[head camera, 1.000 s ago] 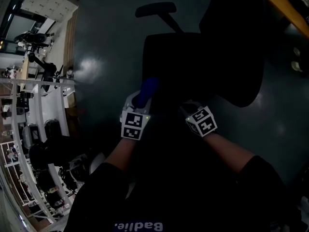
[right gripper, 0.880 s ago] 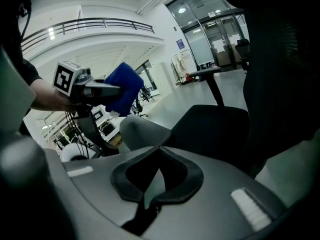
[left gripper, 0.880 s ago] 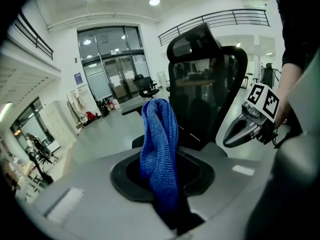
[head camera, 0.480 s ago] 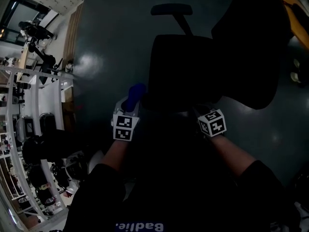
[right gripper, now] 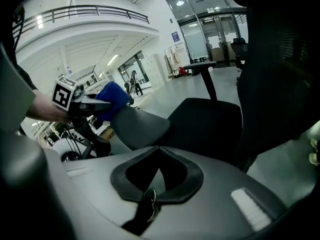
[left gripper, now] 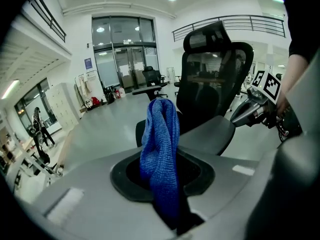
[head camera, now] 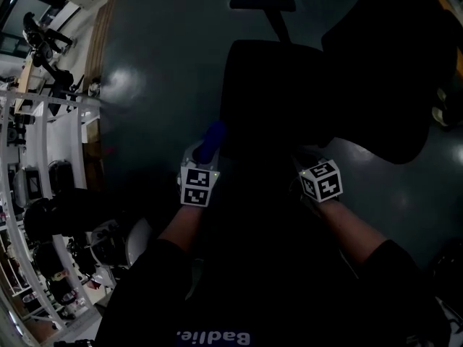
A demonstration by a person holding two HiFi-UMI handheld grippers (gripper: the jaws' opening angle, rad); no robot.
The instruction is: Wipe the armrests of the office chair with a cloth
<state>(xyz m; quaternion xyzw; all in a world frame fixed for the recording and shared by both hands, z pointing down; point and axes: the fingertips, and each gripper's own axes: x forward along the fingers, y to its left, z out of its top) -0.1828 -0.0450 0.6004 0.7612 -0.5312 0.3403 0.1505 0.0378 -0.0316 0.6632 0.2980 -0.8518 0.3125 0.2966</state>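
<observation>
as left jaws pinch it, cloth (left gripper: 159, 149) points forward

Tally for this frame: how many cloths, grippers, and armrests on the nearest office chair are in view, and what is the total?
blue cloth: 1
grippers: 2, the left gripper and the right gripper
armrests: 2, the near armrest by the left gripper and the far armrest
Total: 5
</observation>
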